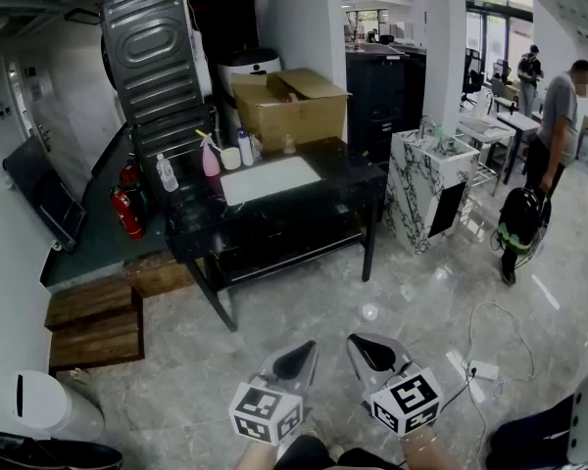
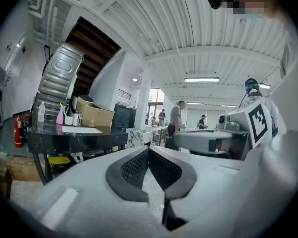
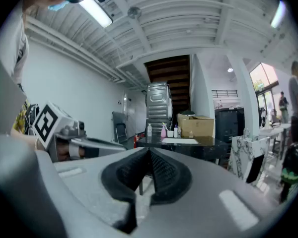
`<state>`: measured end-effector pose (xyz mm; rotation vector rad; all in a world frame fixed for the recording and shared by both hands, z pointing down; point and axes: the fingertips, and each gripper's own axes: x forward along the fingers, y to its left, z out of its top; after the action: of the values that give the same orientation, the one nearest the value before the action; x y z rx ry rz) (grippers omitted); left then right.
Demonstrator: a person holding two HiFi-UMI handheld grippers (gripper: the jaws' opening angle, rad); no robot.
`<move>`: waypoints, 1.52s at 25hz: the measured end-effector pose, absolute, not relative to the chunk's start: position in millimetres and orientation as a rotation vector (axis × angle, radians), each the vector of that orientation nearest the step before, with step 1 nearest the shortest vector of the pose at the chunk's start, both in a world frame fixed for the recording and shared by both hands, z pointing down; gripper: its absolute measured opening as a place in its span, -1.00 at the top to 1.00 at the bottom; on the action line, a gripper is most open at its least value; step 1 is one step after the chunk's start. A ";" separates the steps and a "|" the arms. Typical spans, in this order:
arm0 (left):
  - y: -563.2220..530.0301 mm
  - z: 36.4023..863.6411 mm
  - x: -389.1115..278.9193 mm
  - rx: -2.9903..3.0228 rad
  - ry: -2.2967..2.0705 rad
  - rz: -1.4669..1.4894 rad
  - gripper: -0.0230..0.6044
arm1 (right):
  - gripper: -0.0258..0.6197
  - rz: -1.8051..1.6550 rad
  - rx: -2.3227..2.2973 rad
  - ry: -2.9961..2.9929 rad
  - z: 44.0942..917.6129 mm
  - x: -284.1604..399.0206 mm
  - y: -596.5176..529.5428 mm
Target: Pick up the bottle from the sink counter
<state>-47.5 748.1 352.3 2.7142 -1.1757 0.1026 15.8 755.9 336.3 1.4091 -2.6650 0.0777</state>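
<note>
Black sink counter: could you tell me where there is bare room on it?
Bare on the black counter: front strip before the white rectangular basin, and right end. Crowded: back-left edge, around clear plastic bottle and pink spray bottle.

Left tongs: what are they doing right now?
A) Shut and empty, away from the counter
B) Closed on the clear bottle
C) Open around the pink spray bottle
A: the left tongs have their jaws together with nothing between them, while the clear bottle stands on the black counter across the floor.
</note>
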 end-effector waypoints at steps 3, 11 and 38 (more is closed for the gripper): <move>738.4 348.8 -49.4 2.734 -1.164 0.105 0.93 | 0.91 0.084 1.405 -2.635 347.0 15.0 744.3; 739.5 350.4 -44.2 2.749 -1.127 0.112 0.93 | 0.91 0.089 1.444 -2.642 346.8 13.5 745.2; 516.7 307.6 -62.7 2.899 -0.970 0.038 0.93 | 0.91 -0.030 1.555 -2.724 304.7 -11.9 526.9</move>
<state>-62.7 516.7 307.6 2.8992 -0.9702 0.0376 -11.9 526.9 304.7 1.5547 -2.7244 -0.0304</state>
